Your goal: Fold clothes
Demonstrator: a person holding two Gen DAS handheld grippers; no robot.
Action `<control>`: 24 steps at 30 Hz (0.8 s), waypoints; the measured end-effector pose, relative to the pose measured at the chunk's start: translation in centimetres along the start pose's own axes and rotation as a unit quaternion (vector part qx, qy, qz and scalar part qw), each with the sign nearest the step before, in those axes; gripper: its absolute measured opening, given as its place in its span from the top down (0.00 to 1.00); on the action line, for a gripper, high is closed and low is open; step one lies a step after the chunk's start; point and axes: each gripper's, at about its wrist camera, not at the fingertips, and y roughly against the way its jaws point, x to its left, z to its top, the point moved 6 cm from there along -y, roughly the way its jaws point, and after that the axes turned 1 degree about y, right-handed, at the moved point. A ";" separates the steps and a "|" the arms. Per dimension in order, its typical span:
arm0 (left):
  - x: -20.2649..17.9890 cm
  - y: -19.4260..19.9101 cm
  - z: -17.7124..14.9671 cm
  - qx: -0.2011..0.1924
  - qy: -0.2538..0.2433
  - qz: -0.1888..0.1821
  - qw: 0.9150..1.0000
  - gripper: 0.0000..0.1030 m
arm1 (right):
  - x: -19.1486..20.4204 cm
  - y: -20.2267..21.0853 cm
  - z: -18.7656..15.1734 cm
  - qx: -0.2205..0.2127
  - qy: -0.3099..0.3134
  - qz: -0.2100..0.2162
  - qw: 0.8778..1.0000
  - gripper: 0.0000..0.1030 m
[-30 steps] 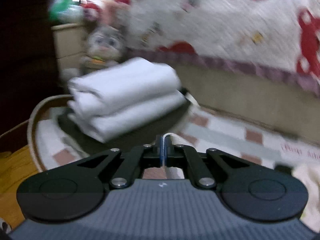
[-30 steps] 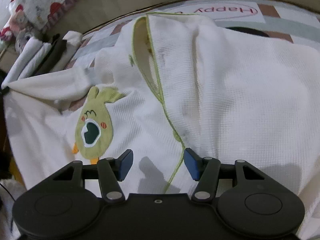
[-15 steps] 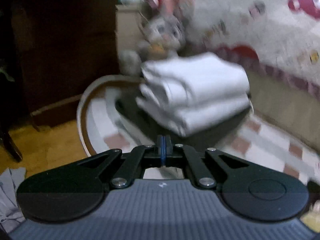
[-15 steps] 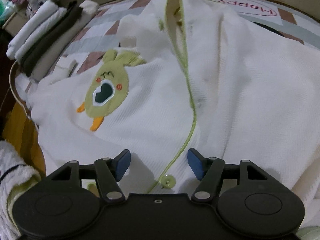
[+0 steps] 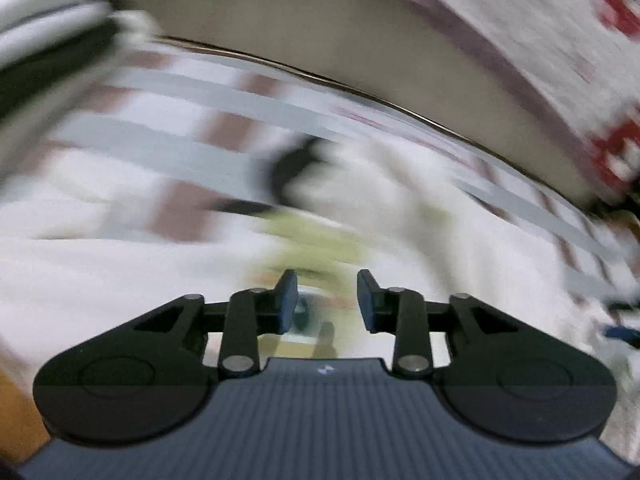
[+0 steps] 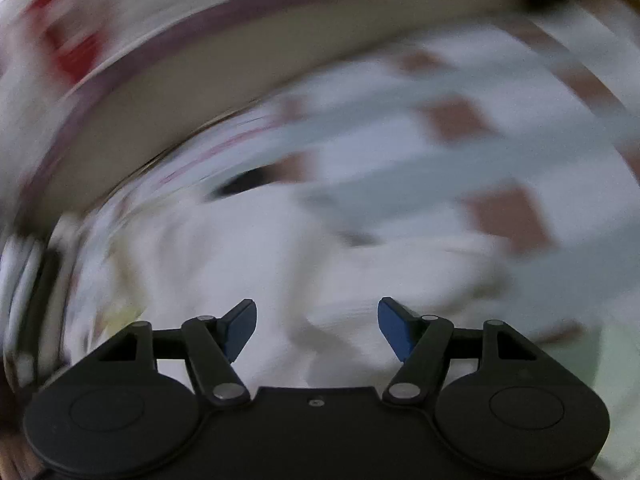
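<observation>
White garment point(image 5: 100, 272) blurred beneath both parted, empty hand-held grippers: left point(image 5: 327, 300); right point(image 6: 317, 326), wider.

Left tongs point(image 5: 327, 300) and right tongs point(image 6: 317, 330): black linkage arms with silver pivot screws, blue finger pads point(image 5: 288, 301), round black housings; ribbed grey body on the left.

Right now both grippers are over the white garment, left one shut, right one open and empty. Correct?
Not quite. The left gripper is open too: the left wrist view shows a clear gap between its blue pads, nothing held. The rest holds: the right gripper is open and empty, and both are over the white garment, though both views are motion-blurred.
</observation>
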 end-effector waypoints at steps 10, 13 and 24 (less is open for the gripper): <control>-21.2 -5.5 -5.6 0.043 -0.257 -0.119 0.958 0.43 | -5.8 1.0 1.3 -0.047 -0.222 0.101 0.969 0.28; -24.5 -7.4 -8.3 0.062 -0.310 -0.113 0.942 0.29 | -6.2 2.3 1.9 -0.061 -0.222 0.102 0.968 0.28; -20.3 -2.9 -3.6 -0.077 -0.274 -0.023 0.958 0.97 | -6.1 1.8 1.9 -0.047 -0.234 0.118 0.964 0.27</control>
